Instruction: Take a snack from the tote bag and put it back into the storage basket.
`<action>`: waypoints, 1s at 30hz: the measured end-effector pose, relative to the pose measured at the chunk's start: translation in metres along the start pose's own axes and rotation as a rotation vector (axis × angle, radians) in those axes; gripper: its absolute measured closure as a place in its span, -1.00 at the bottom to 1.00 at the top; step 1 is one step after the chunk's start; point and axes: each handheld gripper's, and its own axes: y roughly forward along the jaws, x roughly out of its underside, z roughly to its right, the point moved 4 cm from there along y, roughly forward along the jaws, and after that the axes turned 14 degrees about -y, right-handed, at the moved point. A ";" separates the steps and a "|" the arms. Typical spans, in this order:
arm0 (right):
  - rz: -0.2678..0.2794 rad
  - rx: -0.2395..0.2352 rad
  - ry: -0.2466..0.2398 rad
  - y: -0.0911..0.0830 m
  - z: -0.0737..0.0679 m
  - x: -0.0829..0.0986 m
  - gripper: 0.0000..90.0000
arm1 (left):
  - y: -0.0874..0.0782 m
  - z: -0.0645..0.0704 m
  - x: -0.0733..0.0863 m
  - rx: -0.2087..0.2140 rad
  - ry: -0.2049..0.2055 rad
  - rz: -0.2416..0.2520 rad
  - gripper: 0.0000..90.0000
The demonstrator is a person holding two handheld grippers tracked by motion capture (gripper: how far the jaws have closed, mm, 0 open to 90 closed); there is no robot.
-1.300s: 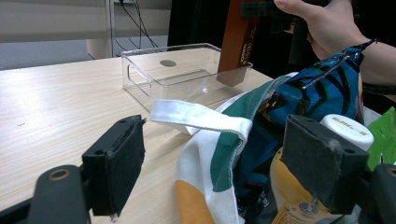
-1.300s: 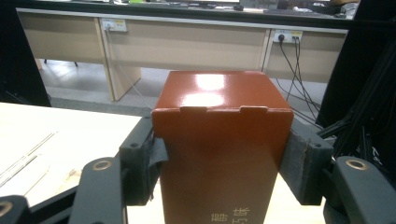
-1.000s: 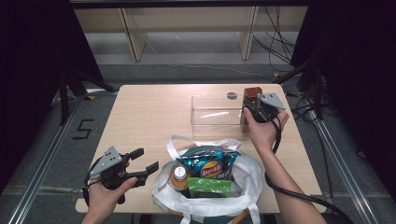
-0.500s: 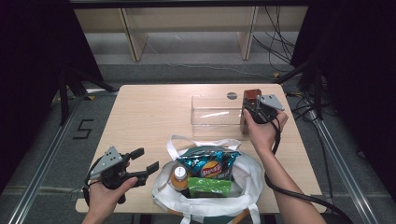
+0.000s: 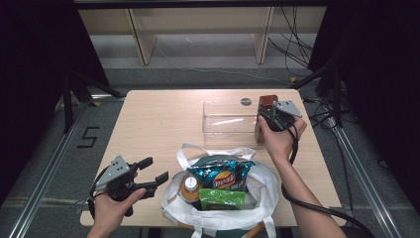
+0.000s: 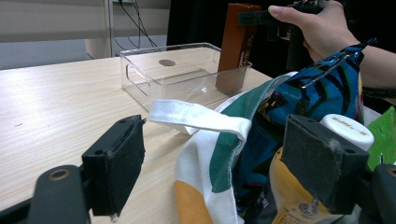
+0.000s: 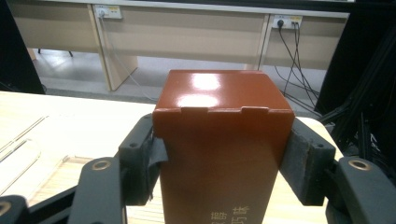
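Pale wooden table [image 5: 163,119] sat on grey floor; right gripper [image 5: 271,118] clamped tall brown cardboard box [image 5: 265,110] at 2 o'clock; left gripper [image 5: 148,172] gaped wide at 7.

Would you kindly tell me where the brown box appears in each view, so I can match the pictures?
High view: brown box right of centre, at the clear tray's right end.
Left gripper view: upper middle, standing at the tray's far corner.
Right gripper view: centre, between the black jaws.
Shared landmark: the clear tray.
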 end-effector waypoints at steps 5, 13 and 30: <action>-0.007 -0.005 0.021 -0.001 0.001 0.000 -0.17 | 0.000 0.000 0.000 0.006 0.000 0.004 -0.54; -0.003 -0.017 -0.017 0.002 0.006 0.000 -0.22 | 0.000 0.000 0.000 0.013 0.001 0.007 -0.54; -0.041 -0.041 -0.035 0.002 0.003 0.003 -0.54 | 0.000 0.000 -0.001 0.001 -0.002 0.003 -0.54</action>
